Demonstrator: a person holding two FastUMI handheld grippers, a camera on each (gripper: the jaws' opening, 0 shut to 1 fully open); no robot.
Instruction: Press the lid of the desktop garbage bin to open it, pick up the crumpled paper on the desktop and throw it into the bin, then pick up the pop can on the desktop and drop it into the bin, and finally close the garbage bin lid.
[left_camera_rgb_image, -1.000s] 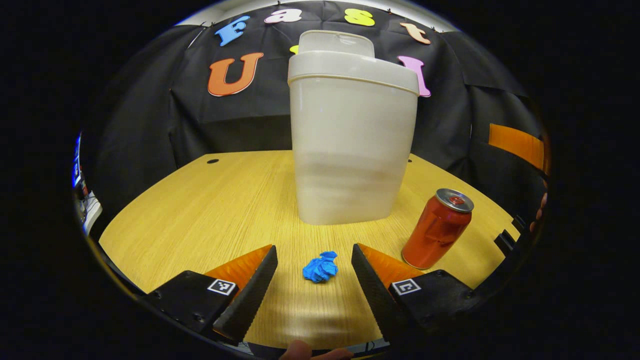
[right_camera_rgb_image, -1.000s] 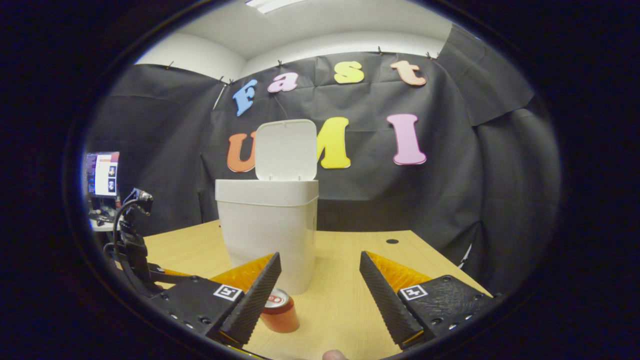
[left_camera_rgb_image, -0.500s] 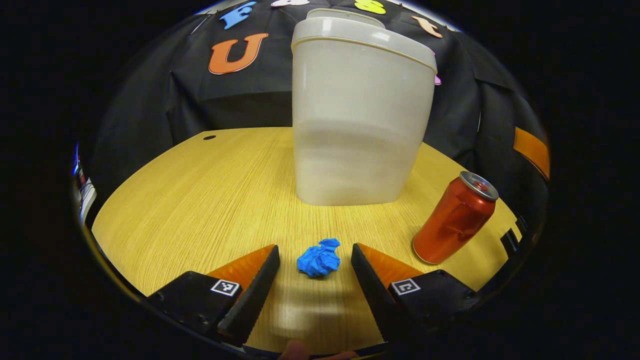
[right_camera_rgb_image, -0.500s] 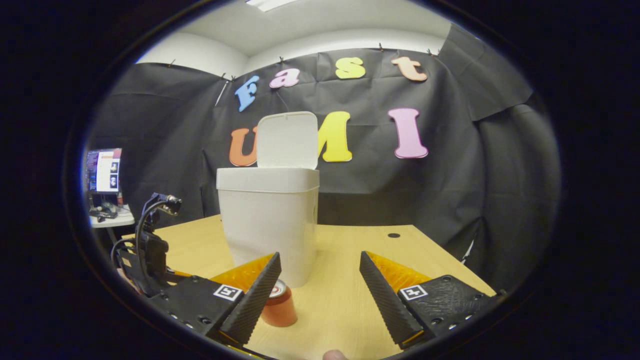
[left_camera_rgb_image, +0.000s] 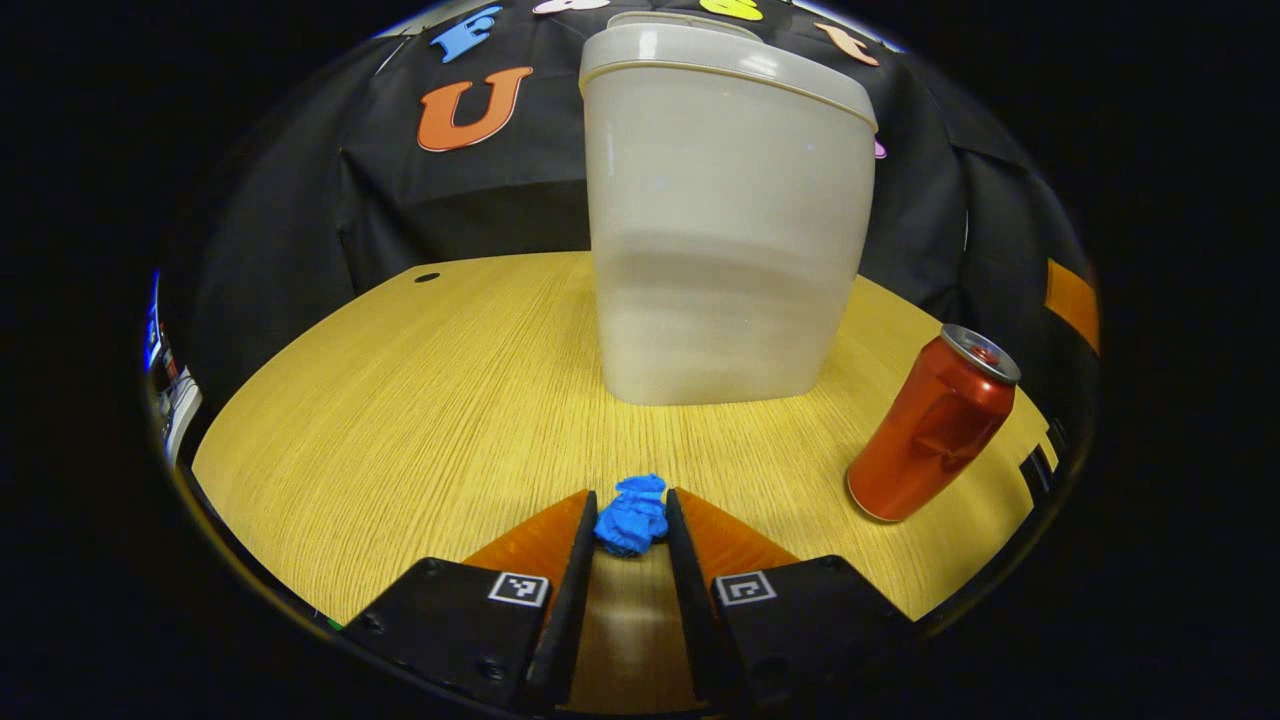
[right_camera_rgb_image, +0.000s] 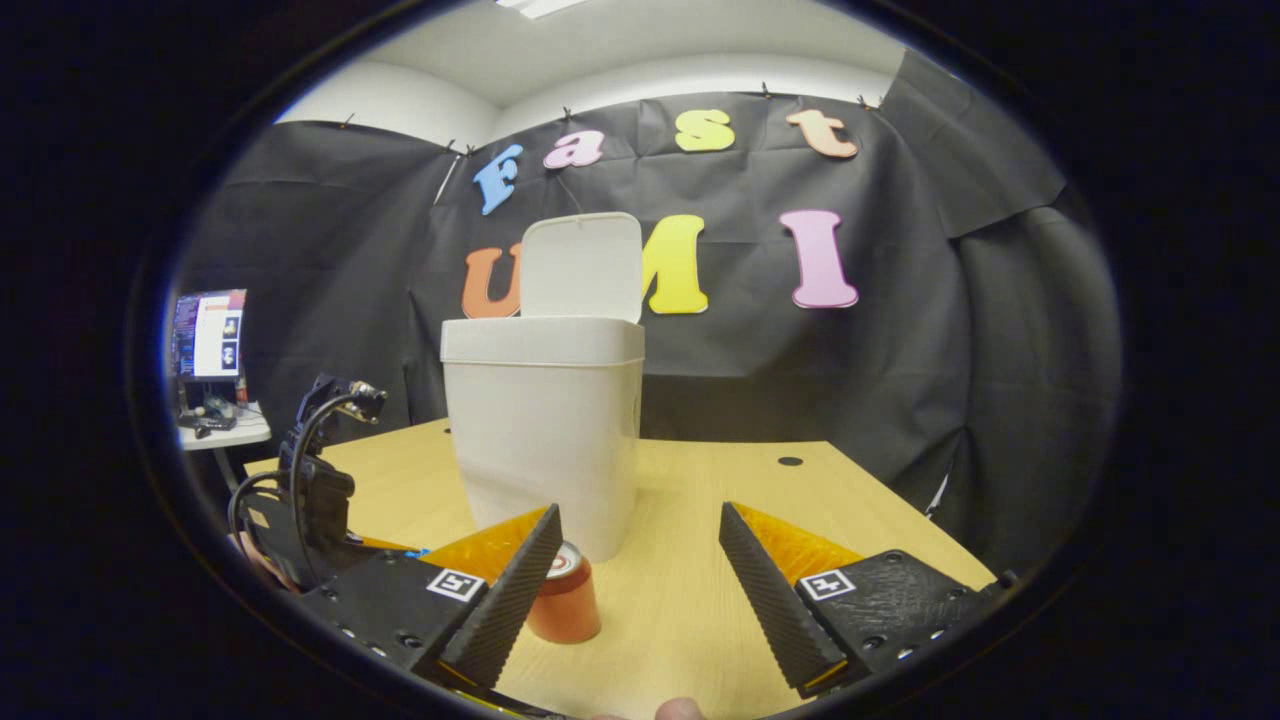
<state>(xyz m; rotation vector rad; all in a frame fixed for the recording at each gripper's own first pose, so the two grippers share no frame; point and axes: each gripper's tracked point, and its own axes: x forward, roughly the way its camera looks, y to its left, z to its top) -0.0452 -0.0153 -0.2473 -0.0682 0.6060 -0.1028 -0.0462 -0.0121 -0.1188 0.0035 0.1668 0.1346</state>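
In the left gripper view, a small blue crumpled paper (left_camera_rgb_image: 631, 516) lies on the wooden desk (left_camera_rgb_image: 420, 400), and my left gripper (left_camera_rgb_image: 628, 520) is shut on it, both fingers pressing its sides. Behind it stands the white bin (left_camera_rgb_image: 725, 215), and a red pop can (left_camera_rgb_image: 935, 425) stands to the right. In the right gripper view the bin (right_camera_rgb_image: 545, 430) has its lid (right_camera_rgb_image: 582, 268) standing upright, open. My right gripper (right_camera_rgb_image: 640, 545) hovers open above the desk, with the can (right_camera_rgb_image: 566, 602) partly behind its left finger. The left gripper (right_camera_rgb_image: 315, 500) appears at the far left.
The desk (right_camera_rgb_image: 700, 600) ends at black cloth walls close behind the bin. A cable hole (left_camera_rgb_image: 427, 277) sits at the desk's far left, another (right_camera_rgb_image: 790, 461) to the right of the bin. A side table with a screen (right_camera_rgb_image: 208, 340) stands beyond the desk's left edge.
My left gripper has moved forward over the blue paper and shut its fingers on it. The right gripper has drifted slightly closer to the bin, still open.
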